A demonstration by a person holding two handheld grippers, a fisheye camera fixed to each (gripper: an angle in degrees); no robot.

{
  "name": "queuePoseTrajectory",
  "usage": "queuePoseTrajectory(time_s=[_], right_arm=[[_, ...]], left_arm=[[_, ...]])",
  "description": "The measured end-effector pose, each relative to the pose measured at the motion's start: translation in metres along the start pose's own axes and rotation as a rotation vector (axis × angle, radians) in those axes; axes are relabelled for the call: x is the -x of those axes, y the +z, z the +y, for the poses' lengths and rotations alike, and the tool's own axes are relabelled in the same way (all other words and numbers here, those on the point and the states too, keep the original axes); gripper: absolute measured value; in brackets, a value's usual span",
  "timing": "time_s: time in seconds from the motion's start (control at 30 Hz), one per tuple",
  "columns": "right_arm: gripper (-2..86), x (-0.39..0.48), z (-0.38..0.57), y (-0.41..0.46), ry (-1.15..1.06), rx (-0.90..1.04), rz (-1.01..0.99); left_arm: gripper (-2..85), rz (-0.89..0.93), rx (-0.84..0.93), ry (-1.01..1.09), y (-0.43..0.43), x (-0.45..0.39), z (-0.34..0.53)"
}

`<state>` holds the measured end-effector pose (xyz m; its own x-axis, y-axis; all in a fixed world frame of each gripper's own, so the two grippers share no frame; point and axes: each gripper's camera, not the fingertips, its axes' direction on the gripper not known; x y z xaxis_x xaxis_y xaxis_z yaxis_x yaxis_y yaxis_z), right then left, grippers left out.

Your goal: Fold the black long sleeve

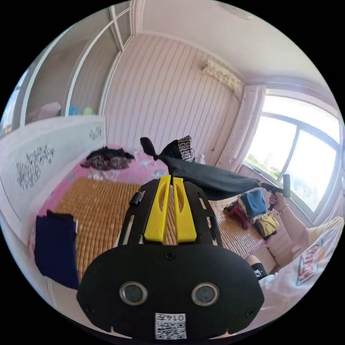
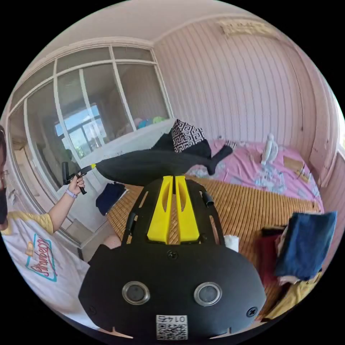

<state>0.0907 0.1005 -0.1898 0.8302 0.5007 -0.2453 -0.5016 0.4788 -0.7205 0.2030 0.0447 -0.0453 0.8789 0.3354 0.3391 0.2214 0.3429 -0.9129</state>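
Black sleeve (image 1: 212, 179) stretched in the air above the mat (image 1: 100, 201), between left gripper (image 1: 171, 176) and right gripper (image 2: 173, 176), each with jaws pinched on an end. The cloth sags mid-span: light, limp fabric, best gripped at hems or seams.

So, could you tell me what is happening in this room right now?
A person is holding the black long sleeve up in the air, stretched between the two tongs above the bamboo mat on the bed. The left tongs and the right tongs each look shut on the garment. A folded dark blue garment lies at the mat's edge, and a pile of clothes waits nearby.
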Motion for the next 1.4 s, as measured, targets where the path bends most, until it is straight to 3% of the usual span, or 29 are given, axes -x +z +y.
queuePoseTrajectory(time_s=[0.2, 0.37, 0.93, 1.23, 1.33, 1.4], right_arm=[[0.5, -0.061, 0.151, 0.142, 0.382, 0.408, -0.013], [0.4, -0.062, 0.200, 0.161, 0.466, 0.486, -0.022], [1.4, 0.001, 0.250, 0.166, 0.459, 0.551, -0.002], [6.0, 0.044, 0.280, 0.147, 0.384, 0.436, 0.056], [5.7, 0.083, 0.286, 0.127, 0.246, 0.324, 0.163], [5.0, 0.130, 0.294, 0.110, 0.041, 0.204, 0.271]], left_arm=[[-1.0, -0.021, 0.412, -0.282, 0.117, 0.054, 0.158], [-1.0, -0.052, 0.550, -0.322, 0.140, 0.061, 0.214], [-0.4, -0.046, 0.525, -0.354, 0.139, 0.040, 0.258], [2.7, 0.003, 0.395, -0.380, 0.106, 0.003, 0.287], [0.6, -0.003, 0.371, -0.328, 0.096, -0.022, 0.292], [-0.5, -0.001, 0.332, -0.274, 0.090, -0.047, 0.296]])
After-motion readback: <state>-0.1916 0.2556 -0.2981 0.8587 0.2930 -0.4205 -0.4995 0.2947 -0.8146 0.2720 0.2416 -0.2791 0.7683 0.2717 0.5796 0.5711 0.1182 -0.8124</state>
